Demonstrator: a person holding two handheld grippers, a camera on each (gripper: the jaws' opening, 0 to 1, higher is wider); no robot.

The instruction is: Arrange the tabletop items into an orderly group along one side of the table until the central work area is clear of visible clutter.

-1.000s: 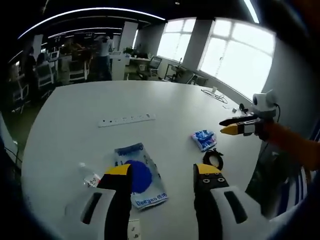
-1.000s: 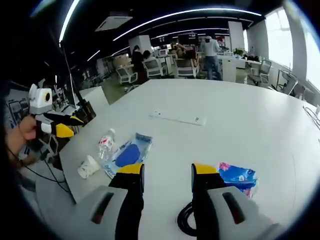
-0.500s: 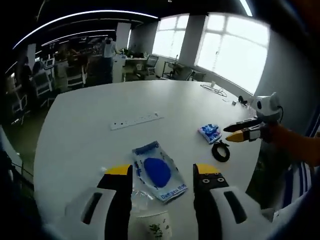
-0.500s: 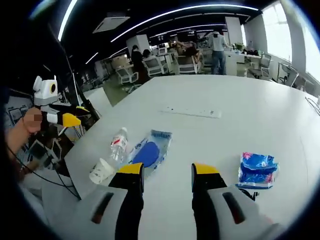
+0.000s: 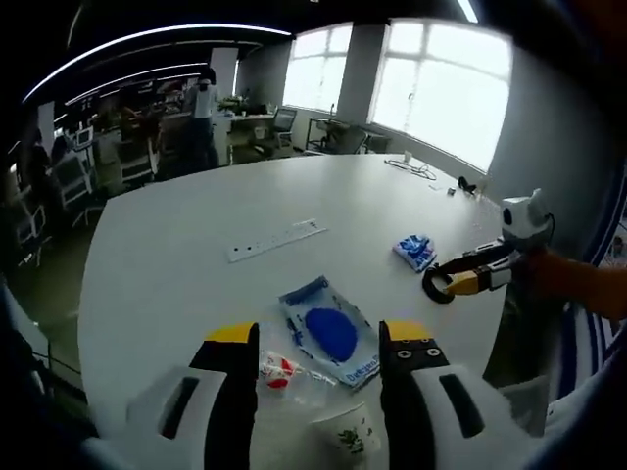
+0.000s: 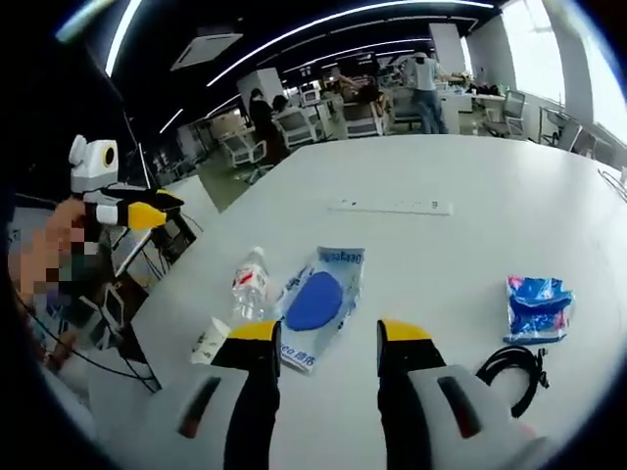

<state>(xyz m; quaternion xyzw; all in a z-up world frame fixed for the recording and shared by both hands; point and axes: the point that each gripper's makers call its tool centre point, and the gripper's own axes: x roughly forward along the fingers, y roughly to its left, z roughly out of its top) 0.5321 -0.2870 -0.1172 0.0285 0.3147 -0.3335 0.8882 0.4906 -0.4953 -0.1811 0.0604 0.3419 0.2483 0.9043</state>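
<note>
A water bottle (image 6: 249,284), paper cup (image 6: 210,340) and blue-printed pouch (image 6: 318,304) cluster on the white table (image 6: 470,186); a blue packet (image 6: 538,306) and black cable (image 6: 514,367) lie apart. Both the left gripper (image 5: 318,343) and right gripper (image 6: 318,338) gape empty.

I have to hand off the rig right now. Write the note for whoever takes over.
Left gripper: open, empty, above the near table edge.
Right gripper: open, empty.
Items: water bottle, paper cup and blue-print pouch lie close together near one edge; blue tissue pack and black cable coil lie apart on the other side; white power strip lies mid-table.
Done: nothing grouped.
Left: gather everything along one side.
</note>
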